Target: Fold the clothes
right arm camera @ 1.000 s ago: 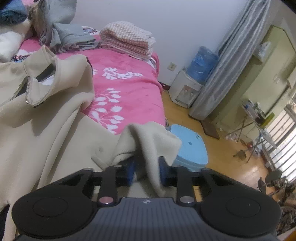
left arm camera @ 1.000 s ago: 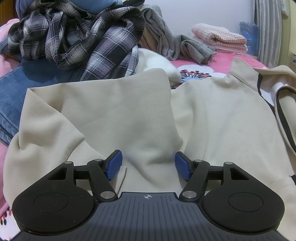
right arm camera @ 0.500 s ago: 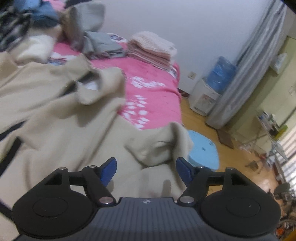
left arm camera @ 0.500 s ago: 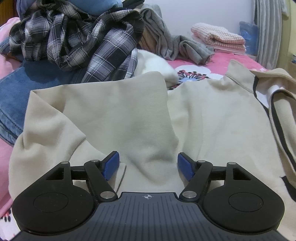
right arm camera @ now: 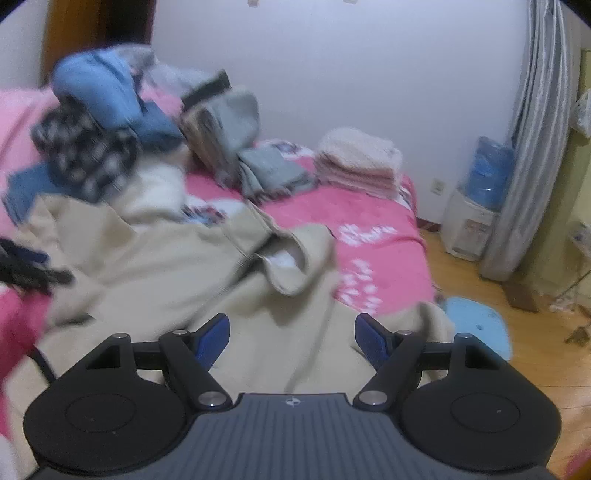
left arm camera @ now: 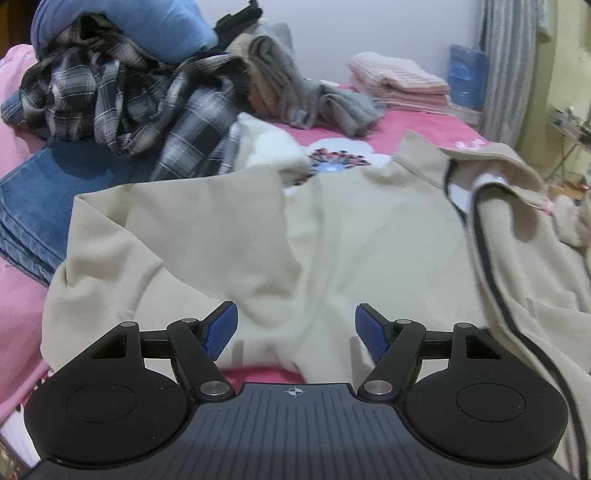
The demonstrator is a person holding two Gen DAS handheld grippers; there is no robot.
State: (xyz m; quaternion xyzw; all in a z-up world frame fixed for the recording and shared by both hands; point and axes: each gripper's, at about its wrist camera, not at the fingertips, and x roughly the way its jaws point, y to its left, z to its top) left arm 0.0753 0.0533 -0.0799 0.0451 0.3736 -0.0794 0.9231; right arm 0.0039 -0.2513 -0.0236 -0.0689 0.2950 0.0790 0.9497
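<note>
A tan jacket [left arm camera: 369, 236] lies spread out on a bed [right arm camera: 369, 218] with a pink cover. One sleeve is folded across its left side, and the collar with a dark zip sits to the right.

The left gripper [left arm camera: 296, 330] hangs just over the near edge of the jacket. Its blue pads [left arm camera: 220, 329] are spread apart and nothing is pinched between them. The pads do not touch the cloth.

The right gripper [right arm camera: 291, 338] is also spread wide, with its blue pads [right arm camera: 371, 341] apart and nothing between them. The jacket lies below it. This view is blurry.

Behind the jacket is a messy pile: a plaid shirt [left arm camera: 122, 103], jeans [left arm camera: 44, 188], a blue top [left arm camera: 147, 26] and gray clothes [left arm camera: 295, 92]. A white fluffy thing [left arm camera: 273, 147] lies just beside the pile. Far back on the bed sits a neat stack of pink towels [right arm camera: 360, 162].

On the wood floor by the bed are a light blue stool [right arm camera: 480, 325] and a water cooler [right arm camera: 476, 206] near a gray curtain [right arm camera: 532, 147].
</note>
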